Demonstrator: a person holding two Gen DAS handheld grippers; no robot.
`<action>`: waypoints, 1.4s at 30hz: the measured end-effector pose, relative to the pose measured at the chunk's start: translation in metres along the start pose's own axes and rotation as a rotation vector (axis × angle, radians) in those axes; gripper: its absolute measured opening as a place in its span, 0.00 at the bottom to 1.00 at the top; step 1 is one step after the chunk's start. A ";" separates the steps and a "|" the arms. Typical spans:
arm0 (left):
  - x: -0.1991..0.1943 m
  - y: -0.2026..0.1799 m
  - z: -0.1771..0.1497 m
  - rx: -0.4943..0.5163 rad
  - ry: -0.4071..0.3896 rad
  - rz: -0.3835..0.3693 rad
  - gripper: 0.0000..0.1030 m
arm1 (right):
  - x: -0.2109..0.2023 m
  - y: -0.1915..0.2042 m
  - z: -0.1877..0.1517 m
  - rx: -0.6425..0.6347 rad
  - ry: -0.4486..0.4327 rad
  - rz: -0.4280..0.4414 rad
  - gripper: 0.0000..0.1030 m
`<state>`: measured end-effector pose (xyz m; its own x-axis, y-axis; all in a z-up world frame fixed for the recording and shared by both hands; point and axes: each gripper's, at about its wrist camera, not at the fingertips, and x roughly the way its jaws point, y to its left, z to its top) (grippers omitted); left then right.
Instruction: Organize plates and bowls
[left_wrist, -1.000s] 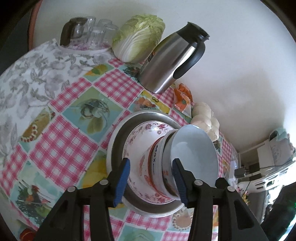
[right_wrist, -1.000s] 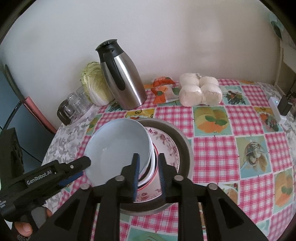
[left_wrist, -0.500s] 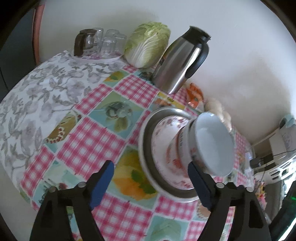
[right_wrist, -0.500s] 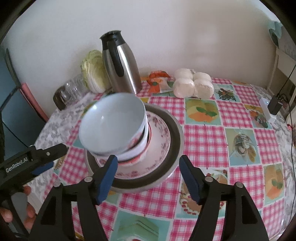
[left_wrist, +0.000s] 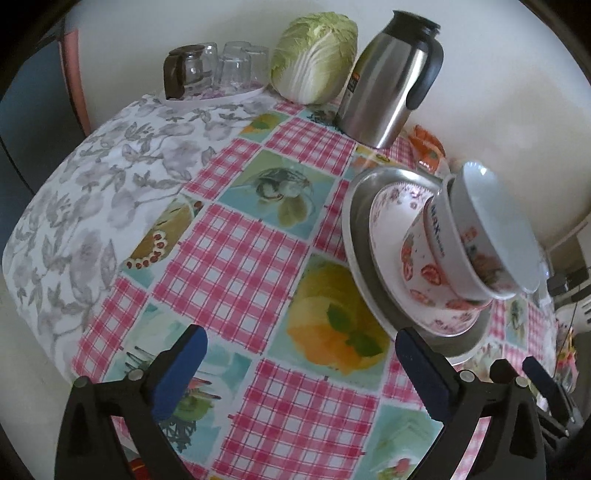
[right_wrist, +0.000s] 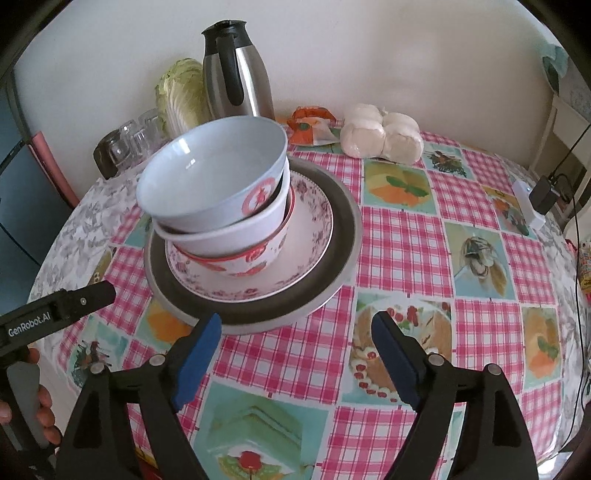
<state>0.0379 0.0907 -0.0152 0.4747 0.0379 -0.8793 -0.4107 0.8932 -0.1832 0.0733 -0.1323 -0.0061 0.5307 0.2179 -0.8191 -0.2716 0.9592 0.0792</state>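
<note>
A stack stands on the table: a metal plate (right_wrist: 332, 258) at the bottom, a floral plate (right_wrist: 314, 236) on it, then nested bowls with a pale blue bowl (right_wrist: 210, 177) tilted on top. The stack also shows in the left wrist view, with the blue bowl (left_wrist: 495, 229) and the metal plate (left_wrist: 360, 236). My right gripper (right_wrist: 295, 350) is open and empty, just in front of the stack. My left gripper (left_wrist: 301, 363) is open and empty, to the left of the stack and clear of it.
A steel thermos jug (right_wrist: 236, 70), a cabbage (right_wrist: 181, 92) and a tray of glasses (right_wrist: 129, 140) stand at the back near the wall. White buns (right_wrist: 380, 136) and an orange packet (right_wrist: 310, 125) lie behind the stack. A charger and cable (right_wrist: 543, 192) sit at the right edge.
Both grippers opened wide, let go of the bowls and drew back from the stack. The bowls stay stacked on the plates.
</note>
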 end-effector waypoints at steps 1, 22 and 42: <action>0.002 0.000 0.000 0.003 0.005 0.001 1.00 | 0.000 0.001 -0.001 -0.003 0.003 -0.002 0.82; 0.033 0.010 -0.004 0.043 0.102 0.009 1.00 | 0.009 0.001 -0.005 -0.007 0.046 -0.054 0.83; 0.047 0.009 -0.003 0.076 0.141 -0.006 1.00 | 0.017 -0.001 -0.005 -0.001 0.066 -0.067 0.83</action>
<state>0.0544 0.0988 -0.0596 0.3613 -0.0263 -0.9321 -0.3457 0.9246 -0.1602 0.0784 -0.1300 -0.0224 0.4939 0.1406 -0.8581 -0.2380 0.9710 0.0221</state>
